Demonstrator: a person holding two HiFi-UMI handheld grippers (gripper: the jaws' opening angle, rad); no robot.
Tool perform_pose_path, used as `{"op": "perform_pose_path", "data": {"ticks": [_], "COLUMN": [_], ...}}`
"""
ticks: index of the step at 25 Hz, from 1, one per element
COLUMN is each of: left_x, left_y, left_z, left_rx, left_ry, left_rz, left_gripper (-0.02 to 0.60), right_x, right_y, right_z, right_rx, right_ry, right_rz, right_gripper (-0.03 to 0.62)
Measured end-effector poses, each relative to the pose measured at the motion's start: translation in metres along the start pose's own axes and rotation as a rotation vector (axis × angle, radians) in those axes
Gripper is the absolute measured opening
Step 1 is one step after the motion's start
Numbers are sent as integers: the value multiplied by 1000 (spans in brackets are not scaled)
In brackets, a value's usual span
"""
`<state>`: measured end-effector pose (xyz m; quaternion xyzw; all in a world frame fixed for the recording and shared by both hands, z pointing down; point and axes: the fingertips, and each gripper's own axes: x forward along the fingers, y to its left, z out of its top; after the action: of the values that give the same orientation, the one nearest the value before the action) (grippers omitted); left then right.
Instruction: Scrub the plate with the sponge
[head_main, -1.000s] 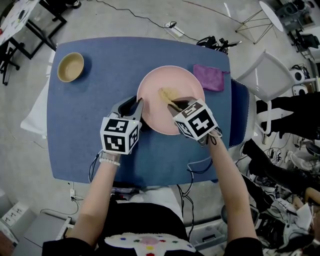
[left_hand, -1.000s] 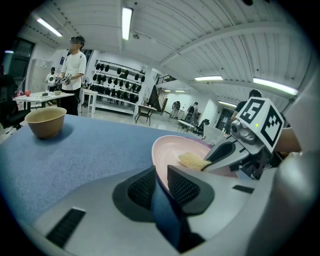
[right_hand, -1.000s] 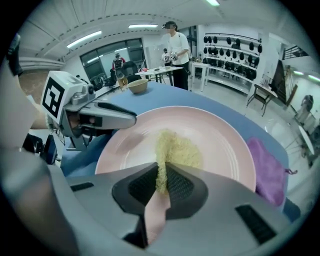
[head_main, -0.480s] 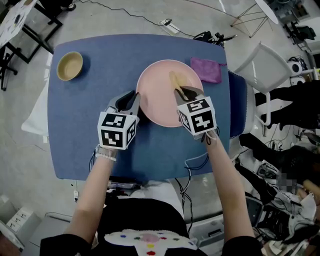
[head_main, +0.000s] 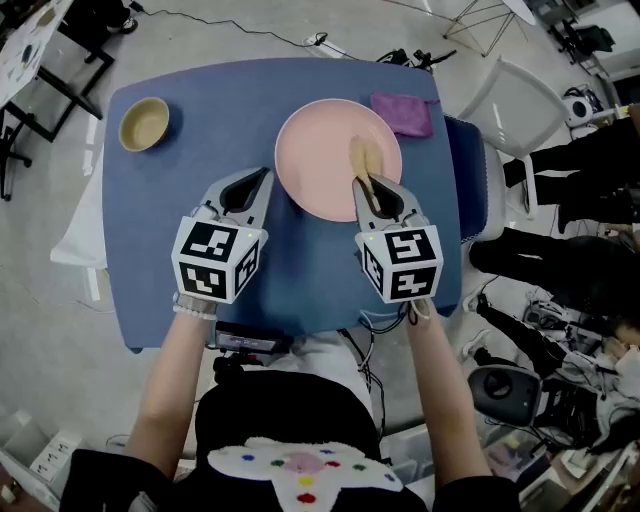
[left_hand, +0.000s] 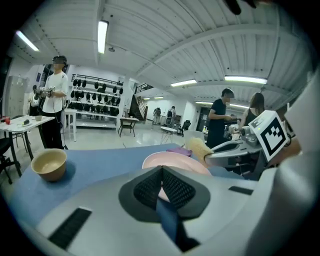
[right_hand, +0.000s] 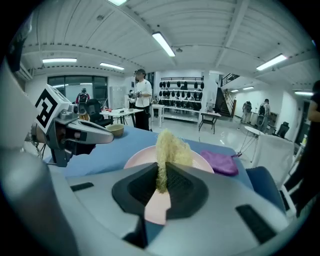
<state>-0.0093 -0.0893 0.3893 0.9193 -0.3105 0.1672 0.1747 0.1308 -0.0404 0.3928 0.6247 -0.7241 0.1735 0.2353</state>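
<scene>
A blue-covered worktop stands on a grey concrete floor in a large hall with strip lights overhead; cables trail over the floor and a white chair sits just off the worktop's right side. A person in a white top stands at a table far behind.

The pink plate lies in the far half of the worktop, right of the middle, its far rim near the far edge. A purple cloth lies at the far right corner, just beside the plate's rim. A tan bowl sits at the far left corner, well apart from the plate. Between bowl and plate, and along the whole near strip, the blue surface is open.

The right tongs are closed on the yellow sponge, which stands up from between them over the plate, right of its middle; whether it touches the plate cannot be told. The left tongs are closed on nothing, their tips just beside the plate's left rim, apart from it.

A second ago the left tongs' tips lay against that rim and the sponge was over the plate's middle; the sponge has since shifted rightward.
</scene>
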Motion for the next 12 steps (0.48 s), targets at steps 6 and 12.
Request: {"op": "perform_pose_path", "data": {"ticks": [6, 12], "left_x": [-32, -57], "left_y": [-15, -33], "left_z": [23, 34], "left_rx": [57, 62], "left_ry": [-62, -105], "left_rz": [-54, -93], "left_gripper": [11, 11], "right_x": [-46, -82], "right_y": [22, 41], "right_z": [7, 17], "right_rx": [64, 69], "right_ry": [-86, -159], "right_rz": [-51, -92], "right_gripper": [40, 38]}}
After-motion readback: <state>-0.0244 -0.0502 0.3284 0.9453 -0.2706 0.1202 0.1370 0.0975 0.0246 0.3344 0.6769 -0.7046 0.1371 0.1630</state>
